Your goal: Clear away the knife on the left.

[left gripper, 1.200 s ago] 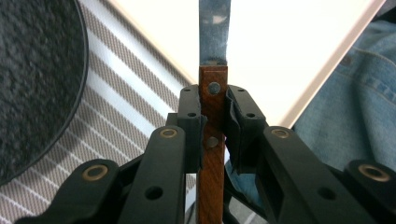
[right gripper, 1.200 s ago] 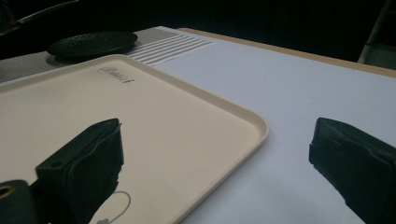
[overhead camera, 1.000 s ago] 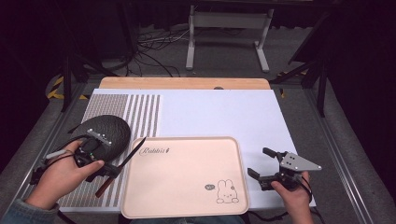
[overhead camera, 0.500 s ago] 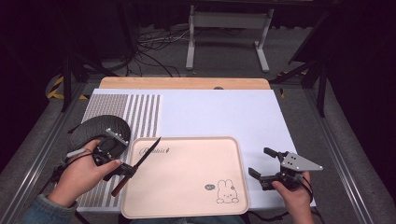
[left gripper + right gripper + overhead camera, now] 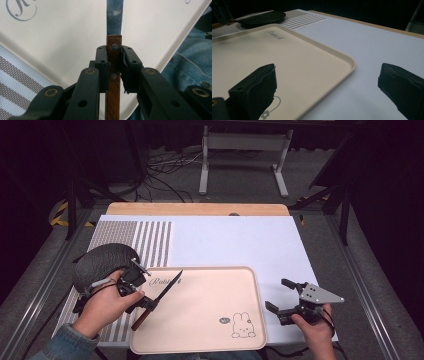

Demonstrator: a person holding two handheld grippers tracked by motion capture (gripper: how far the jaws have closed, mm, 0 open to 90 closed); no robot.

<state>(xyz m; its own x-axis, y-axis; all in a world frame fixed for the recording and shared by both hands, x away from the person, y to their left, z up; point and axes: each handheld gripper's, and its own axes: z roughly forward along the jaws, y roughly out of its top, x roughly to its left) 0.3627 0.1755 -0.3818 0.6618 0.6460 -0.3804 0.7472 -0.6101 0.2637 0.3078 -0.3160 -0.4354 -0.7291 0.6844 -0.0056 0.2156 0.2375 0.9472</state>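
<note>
Dark plate (image 5: pixel 102 262) just behind knife (image 5: pixel 159 296), perhaps touching tray (image 5: pixel 210 340).

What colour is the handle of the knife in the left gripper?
Reddish-brown wood with metal rivets; the knife handle shows best in the left gripper view.

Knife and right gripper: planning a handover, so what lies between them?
In the high view, just the bare tray with its rabbit drawing separates the knife from the right gripper.

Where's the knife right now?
In the high view the knife sits at the left, its wooden handle clamped in the left claw, its blade angled over the near-left part of the beige tray, beside the dark plate.
</note>
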